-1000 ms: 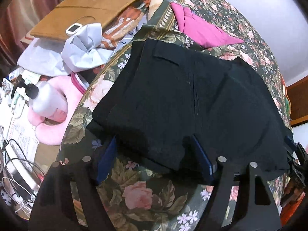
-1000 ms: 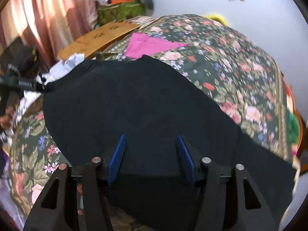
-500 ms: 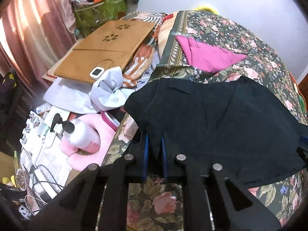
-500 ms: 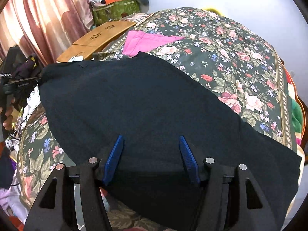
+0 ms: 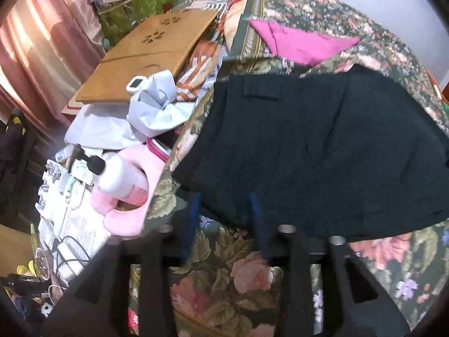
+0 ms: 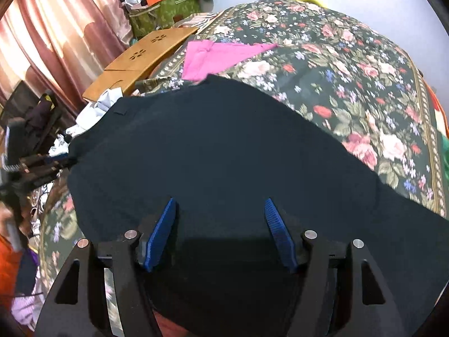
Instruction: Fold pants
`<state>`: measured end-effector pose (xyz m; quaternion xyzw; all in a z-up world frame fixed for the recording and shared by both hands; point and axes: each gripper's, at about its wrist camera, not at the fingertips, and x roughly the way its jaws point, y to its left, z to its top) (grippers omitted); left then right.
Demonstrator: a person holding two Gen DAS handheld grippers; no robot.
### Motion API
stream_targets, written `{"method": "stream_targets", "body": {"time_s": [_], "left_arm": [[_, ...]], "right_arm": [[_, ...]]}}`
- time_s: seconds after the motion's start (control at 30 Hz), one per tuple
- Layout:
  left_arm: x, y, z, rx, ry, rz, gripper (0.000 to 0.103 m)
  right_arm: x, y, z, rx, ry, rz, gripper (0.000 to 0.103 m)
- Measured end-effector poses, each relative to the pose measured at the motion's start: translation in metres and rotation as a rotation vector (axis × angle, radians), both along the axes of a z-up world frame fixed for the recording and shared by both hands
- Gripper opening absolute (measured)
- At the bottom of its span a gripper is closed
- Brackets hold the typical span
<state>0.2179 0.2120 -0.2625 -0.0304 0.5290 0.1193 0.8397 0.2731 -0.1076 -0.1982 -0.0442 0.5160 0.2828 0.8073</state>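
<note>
Floral bedspread [image 6: 350,64] carries the black fabric pants [image 6: 224,146], spread flat near its edge. Left gripper [image 5: 224,216] sits at their near corner, fingers apart, holding nothing; right gripper [image 6: 219,224] hovers over them, fingers wide apart. Judged: between folds, next needs an edge pinched

pants [image 5: 322,146] | black, textured cloth | spread flat, creased | on floral bedspread [image 5: 244,275], near its edge

Home bedroom: bed under dark floral-print bedspread [image 6: 350,64], pink pleated window curtains [image 6: 56,36], cluttered bedside floor
</note>
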Motion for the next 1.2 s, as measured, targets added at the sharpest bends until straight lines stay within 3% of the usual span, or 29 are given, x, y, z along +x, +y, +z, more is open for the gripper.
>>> {"method": "stream_targets", "body": {"time_s": [0.07, 0.23, 0.43, 0.63, 0.87, 1.13, 1.2], "left_arm": [[-0.002, -0.002, 0.015, -0.003, -0.038, -0.009, 0.067], [0.01, -0.022, 0.045, 0.013, -0.098, -0.065, 0.077], [0.042, -0.066, 0.049, 0.005, -0.091, -0.15, 0.078], [0.076, -0.107, 0.021, -0.081, -0.009, -0.188, 0.084], [0.094, -0.146, 0.011, 0.018, 0.006, -0.222, 0.084], [0.103, -0.16, 0.007, 0.074, 0.01, -0.237, 0.084], [0.103, -0.162, 0.006, 0.089, 0.004, -0.24, 0.084]], "right_arm": [[-0.003, -0.015, 0.001, 0.0, 0.004, -0.023, 0.07], [-0.005, -0.066, 0.0, -0.006, 0.029, -0.105, 0.071], [-0.008, -0.139, 0.005, -0.063, 0.019, -0.23, 0.071], [-0.017, -0.219, 0.027, -0.063, -0.065, -0.39, 0.071], [-0.013, -0.285, 0.02, -0.028, -0.04, -0.56, 0.071], [-0.008, -0.291, 0.002, -0.018, -0.04, -0.555, 0.037], [-0.004, -0.289, -0.002, -0.033, -0.032, -0.537, 0.036]]}}
